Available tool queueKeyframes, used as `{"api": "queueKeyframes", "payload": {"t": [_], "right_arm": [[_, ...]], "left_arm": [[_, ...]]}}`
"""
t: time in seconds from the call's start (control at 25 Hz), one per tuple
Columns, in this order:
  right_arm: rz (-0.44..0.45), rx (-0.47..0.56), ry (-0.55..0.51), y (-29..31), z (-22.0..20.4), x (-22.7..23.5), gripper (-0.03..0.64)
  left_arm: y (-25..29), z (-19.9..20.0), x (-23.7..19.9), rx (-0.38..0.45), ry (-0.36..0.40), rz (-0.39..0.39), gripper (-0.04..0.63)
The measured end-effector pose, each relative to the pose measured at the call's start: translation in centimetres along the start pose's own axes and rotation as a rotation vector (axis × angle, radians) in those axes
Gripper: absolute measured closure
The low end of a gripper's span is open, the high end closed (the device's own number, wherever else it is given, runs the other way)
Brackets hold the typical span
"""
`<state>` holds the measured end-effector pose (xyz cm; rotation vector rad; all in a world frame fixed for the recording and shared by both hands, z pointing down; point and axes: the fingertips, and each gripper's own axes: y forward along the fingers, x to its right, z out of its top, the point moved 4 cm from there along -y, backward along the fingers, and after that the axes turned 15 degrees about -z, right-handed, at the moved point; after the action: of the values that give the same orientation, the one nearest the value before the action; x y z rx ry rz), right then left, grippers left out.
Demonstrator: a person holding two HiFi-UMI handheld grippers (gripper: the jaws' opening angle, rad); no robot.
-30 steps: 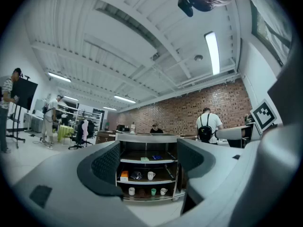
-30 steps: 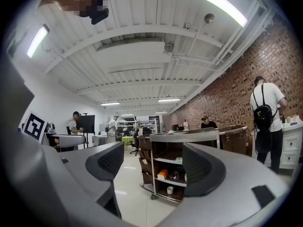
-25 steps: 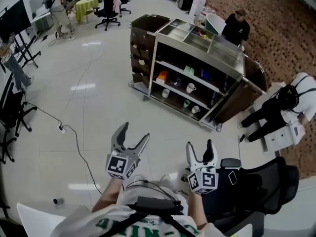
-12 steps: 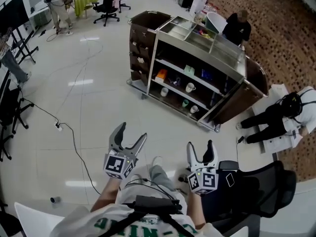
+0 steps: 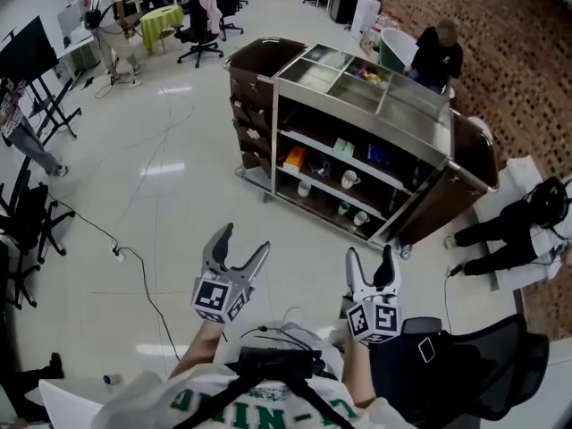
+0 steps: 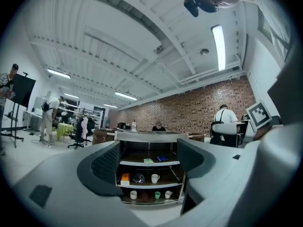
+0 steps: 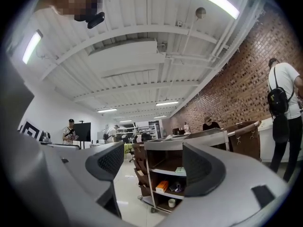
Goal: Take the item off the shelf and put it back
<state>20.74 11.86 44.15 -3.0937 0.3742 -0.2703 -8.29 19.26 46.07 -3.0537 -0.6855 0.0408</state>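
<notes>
A steel shelf cart [image 5: 357, 105] stands on the floor ahead, well beyond both grippers. Its shelves hold an orange box [image 5: 294, 158], a white mug [image 5: 349, 180], a green item [image 5: 343, 147] and small cups [image 5: 304, 189] on the lowest shelf. My left gripper [image 5: 239, 244] is held low in front of my body, open, with nothing between its fingers. My right gripper [image 5: 370, 264] is beside it, also open and empty. In the left gripper view the cart [image 6: 149, 136], orange box [image 6: 125, 177] and mug [image 6: 155, 178] show between the jaws. The right gripper view shows the cart [image 7: 189, 138] from its left.
A black office chair [image 5: 474, 356] stands close at my right. A cable [image 5: 134, 266] trails over the floor at the left, near black stands [image 5: 27, 222]. One person [image 5: 438, 52] is behind the cart; another [image 5: 518, 222] crouches at its right end.
The cart sits slightly nearer and more central in the head view. Both grippers keep the same pose and the same jaw gap.
</notes>
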Motion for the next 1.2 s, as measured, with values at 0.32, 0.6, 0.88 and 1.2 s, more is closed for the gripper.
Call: {"api": "queueKeyframes", "payload": {"t": [0.32,0.6,0.88,1.2], "right_arm": [[-0.067,0.036,0.043,5.7,1.3,7.0,0.222],[-0.075,-0.048,0.113,8.8,-1.1,9.0,0.229],[-0.023,-0.020,0.045,13.2,-0.6,6.1,0.229],[-0.094,-0.040,-0.009,19.3,-1.0,0.7,0.229]], "left_arm": [[10.6,1.6,0.1,-0.018,0.103,-0.067,0.239],[14.1,2.0,-1.0,0.000,0.035,-0.069,0.239],[17.6,1.8,-5.0,0.020,0.058,-0.102,0.241],[19.5,2.0,-13.8,-0.004,0.078,-0.168,0.241]]}}
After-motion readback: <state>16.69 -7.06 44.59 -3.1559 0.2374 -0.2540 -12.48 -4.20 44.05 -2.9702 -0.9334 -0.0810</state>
